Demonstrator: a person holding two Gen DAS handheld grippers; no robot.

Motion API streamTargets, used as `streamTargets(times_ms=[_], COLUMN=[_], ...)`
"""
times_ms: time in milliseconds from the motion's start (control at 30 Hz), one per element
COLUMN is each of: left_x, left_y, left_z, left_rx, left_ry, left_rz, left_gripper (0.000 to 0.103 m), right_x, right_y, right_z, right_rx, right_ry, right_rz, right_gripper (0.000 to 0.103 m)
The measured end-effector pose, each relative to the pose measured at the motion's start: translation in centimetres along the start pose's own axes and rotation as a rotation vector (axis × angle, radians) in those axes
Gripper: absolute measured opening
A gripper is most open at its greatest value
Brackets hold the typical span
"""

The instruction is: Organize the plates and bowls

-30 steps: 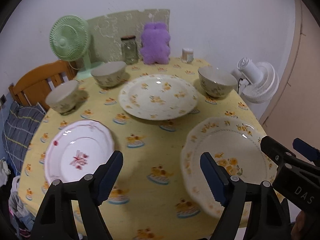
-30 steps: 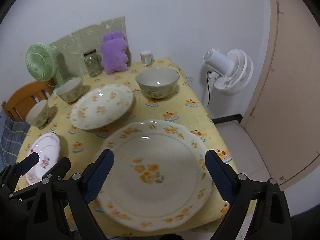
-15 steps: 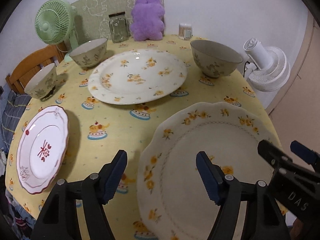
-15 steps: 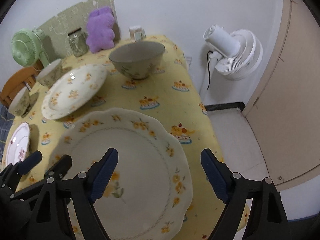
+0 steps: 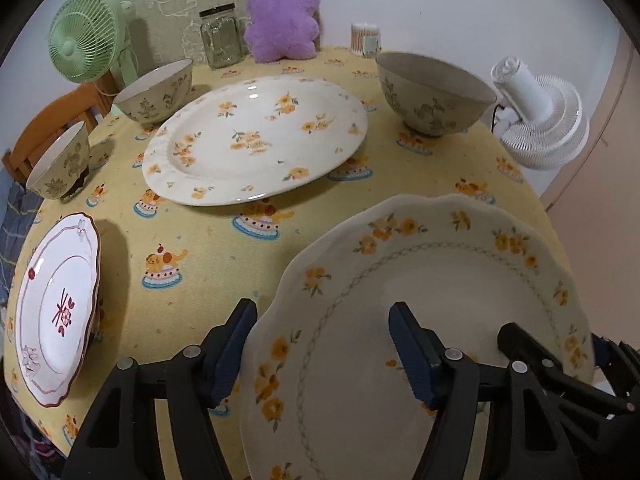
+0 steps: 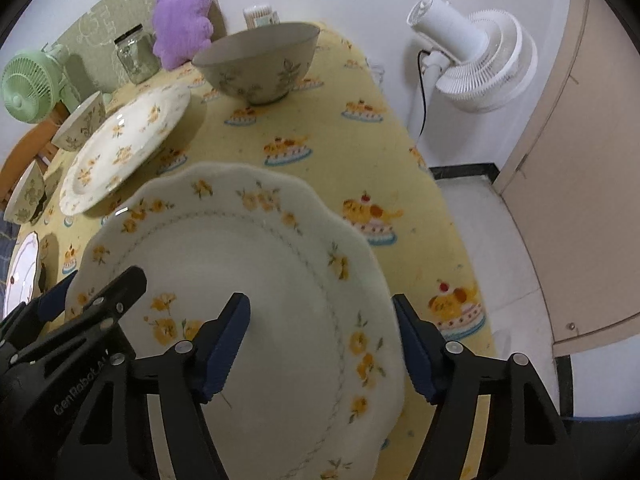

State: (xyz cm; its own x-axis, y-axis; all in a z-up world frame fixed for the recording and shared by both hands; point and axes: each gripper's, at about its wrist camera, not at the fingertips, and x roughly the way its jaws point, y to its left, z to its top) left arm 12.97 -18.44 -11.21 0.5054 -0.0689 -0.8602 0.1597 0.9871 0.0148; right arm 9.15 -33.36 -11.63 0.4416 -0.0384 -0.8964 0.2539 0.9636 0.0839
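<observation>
A scalloped cream plate with yellow flowers (image 5: 420,304) (image 6: 240,280) lies at the near edge of the yellow table. My left gripper (image 5: 320,348) is open and straddles its left rim. My right gripper (image 6: 320,344) is open and straddles its right rim. A large flowered plate (image 5: 256,140) (image 6: 124,148) lies mid-table. A pink-rimmed plate (image 5: 56,304) lies at the left. A big bowl (image 5: 432,92) (image 6: 260,64) stands at the back right, two smaller bowls (image 5: 156,92) (image 5: 60,168) at the back left.
A green fan (image 5: 86,48), a glass jar (image 5: 222,44), a purple plush (image 5: 284,16) and a small container (image 5: 366,38) stand along the back wall. A white fan (image 6: 476,56) stands on the floor right of the table. A wooden chair (image 5: 48,128) is at the left.
Both grippers have come down and forward onto the scalloped plate, one at each side of its rim. Both remain open. The dishes have not moved.
</observation>
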Motion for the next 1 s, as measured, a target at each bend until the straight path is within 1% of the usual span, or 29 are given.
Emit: streamTargets(times_ms=[167, 300, 500, 633, 733, 1000], left_x=[0.1, 0.0, -0.4, -0.5, -0.3, -0.3], left_y=[-0.2, 0.0, 1.4, 3.5, 5.3, 8.5], left_z=[-0.1, 0.0, -0.5, -0.7, -0.8, -0.8], left_rx=[0.010, 0.000, -0.012, -0.036, -0.046, -0.045], left_ry=[0.003, 0.025, 0.049, 0.049, 0.061, 0.066], left_rz=[0.011, 0.023, 0.025, 0.033, 0.026, 0.021], left_gripper=[0.068, 0.067, 0.067, 0.067, 0.067, 0.067], right_x=[0.2, 0.2, 0.3, 0.3, 0.3, 0.5], right_y=[0.2, 0.2, 1.2, 3.3, 5.2, 8.9], right_z=[0.1, 0.4, 0.8, 1.1, 1.0, 0.8], right_rx=[0.006, 0.005, -0.020, -0.056, -0.083, -0.092], right_ry=[0.004, 0.022, 0.041, 0.037, 0.036, 0.051], right_rz=[0.005, 0.010, 0.023, 0.026, 0.023, 0.012], right_gripper=[0.072, 0.072, 0.072, 0.072, 0.072, 0.072])
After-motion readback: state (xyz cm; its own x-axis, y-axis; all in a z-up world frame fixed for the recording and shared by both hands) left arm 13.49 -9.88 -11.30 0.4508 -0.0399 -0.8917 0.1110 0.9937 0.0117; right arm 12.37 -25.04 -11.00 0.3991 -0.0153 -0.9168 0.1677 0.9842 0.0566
